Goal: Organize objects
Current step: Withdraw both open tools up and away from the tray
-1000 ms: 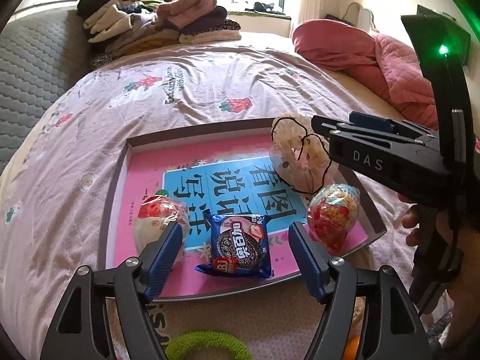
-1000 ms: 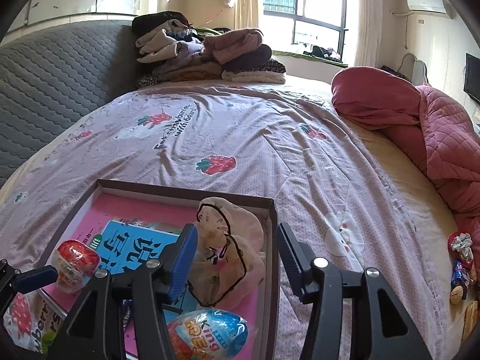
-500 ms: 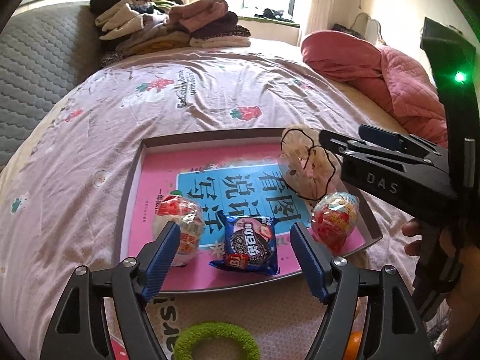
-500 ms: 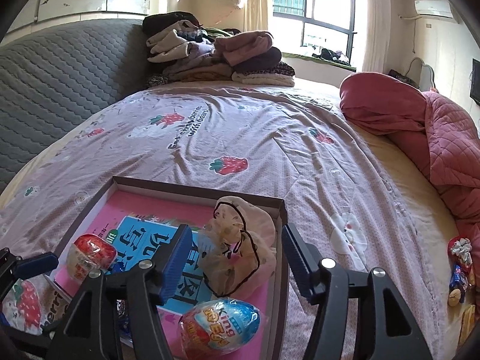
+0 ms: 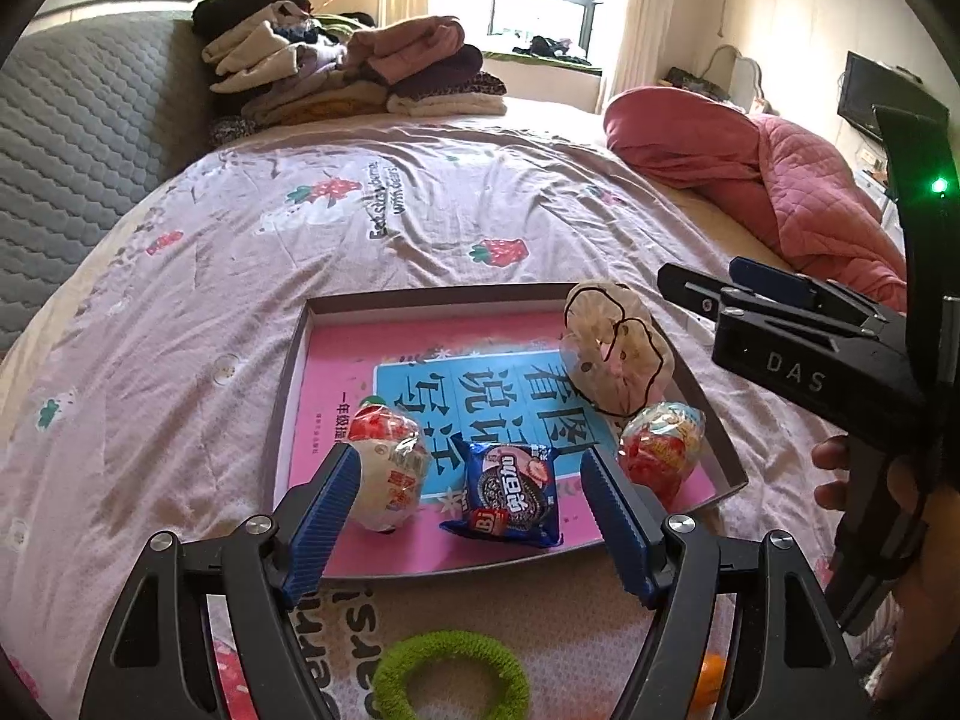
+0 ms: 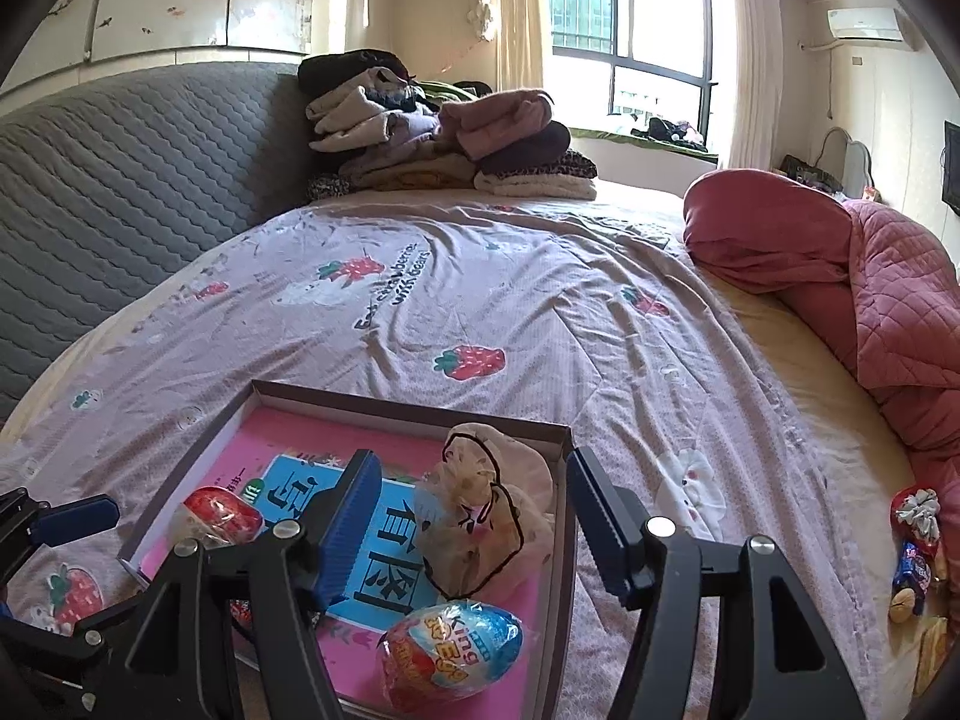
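Note:
A shallow brown tray (image 5: 420, 294) with a pink and blue book inside lies on the bedspread. It holds a beige scrunchie (image 5: 618, 354) in its far right corner, an Oreo packet (image 5: 510, 495) and two wrapped chocolate eggs (image 5: 390, 468) (image 5: 660, 450). My left gripper (image 5: 468, 462) hovers open over the tray's near edge, nothing between its fingers. My right gripper (image 6: 471, 462) is above the scrunchie (image 6: 480, 510). Its jaws are opening and the pads stand clear of the fabric on both sides. The blue-topped egg (image 6: 453, 642) lies just below it.
A green hair tie (image 5: 450, 672) lies on the bed in front of the tray. Small snacks (image 6: 915, 540) sit at the bed's right edge beside a pink quilt (image 6: 840, 276). Folded clothes (image 6: 444, 138) are stacked at the grey headboard (image 6: 120, 180).
Both grippers have drawn back and upward from the tray. The right jaws have spread wider around the scrunchie, which stays in the tray corner.

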